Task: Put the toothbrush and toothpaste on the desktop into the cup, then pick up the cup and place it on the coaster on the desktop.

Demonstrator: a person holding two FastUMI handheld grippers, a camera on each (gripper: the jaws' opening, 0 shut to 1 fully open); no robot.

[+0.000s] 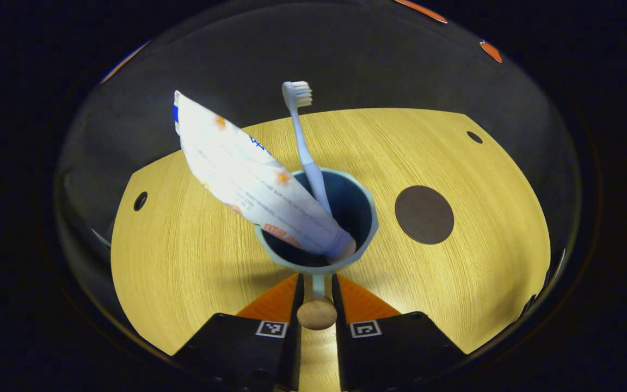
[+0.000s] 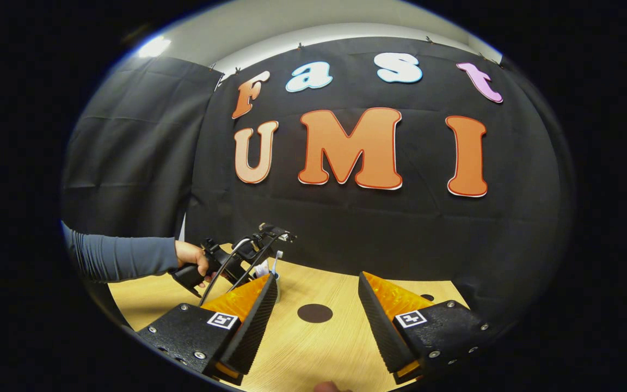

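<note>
**Left gripper clamped on the cup handle, coaster bare at three o'clock**

In the left gripper view, the cup [image 1: 318, 226] stands upright on the wooden bench [image 1: 183, 261], at the centre of the view. The toothpaste [image 1: 248, 179] sits in it cap down, its flat tail leaning out over the rim toward ten o'clock. The toothbrush [image 1: 305, 147] stands in the cup as well, handle down and bristles up, tilting slightly toward eleven o'clock, just beside the toothpaste. The cup's thin handle [image 1: 318, 286] points to six o'clock and ends in a round wooden knob [image 1: 317, 314]. The left gripper [image 1: 318, 288] is clenched on that handle, a finger pressing on each side of it, with the knob just below the grip. The dark round coaster [image 1: 424, 214] lies flat on the bench at about three o'clock from the cup, near it but not touching, with nothing on it.

In the right gripper view, the right gripper [image 2: 318, 305] is released, its fingers spread wide with nothing between them, raised above the bench. The coaster shows between its fingers, farther off. At about nine o'clock a person's hand [image 2: 191, 258], in a blue-grey sleeve [image 2: 123, 256], holds the other gripper by the cup.
</note>
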